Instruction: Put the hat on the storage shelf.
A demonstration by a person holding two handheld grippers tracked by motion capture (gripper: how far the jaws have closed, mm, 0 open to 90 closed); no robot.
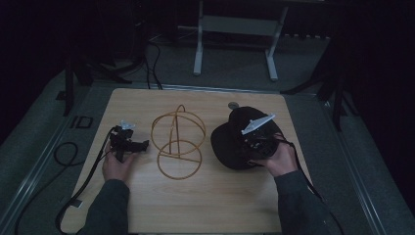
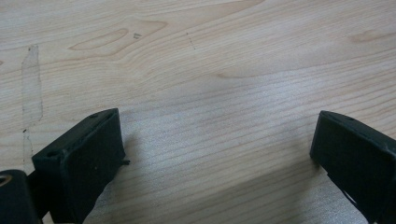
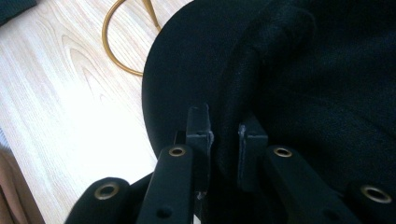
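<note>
Black cap [image 1: 235, 139], lying at the right side of the wooden table [image 1: 205, 205], just beside a gold wire hat stand [image 1: 177, 142] placed at the middle.

High view: the right gripper [image 1: 257, 139] is held over the cap by the right hand [image 1: 281, 159], forearm entering from the bottom edge, grey plate tilted upward. Its jaw tips are lost against the dark fabric. The left gripper [image 1: 128, 143] is rested at the table's left side in the left hand [image 1: 115, 166], pointed toward the stand but kept apart from it. The scene is dim; the cap's outline is hard to separate from the gripper body. A small round object [image 1: 233, 105] at the far table edge cannot be identified.

Left gripper view: the left gripper [image 2: 217, 144] is seen with jaws spread wide over bare wood grain, nothing between them. Both jaws are cut off by the lower frame edge.

Right gripper view: the right gripper [image 3: 224, 135] is clamped on a raised fold of the cap [image 3: 299, 70], where brim meets crown; the pinched fabric is squeezed thin between the two pads. A curved part of the stand [image 3: 114, 46] is seen at upper left, cropped by the frame.
</note>
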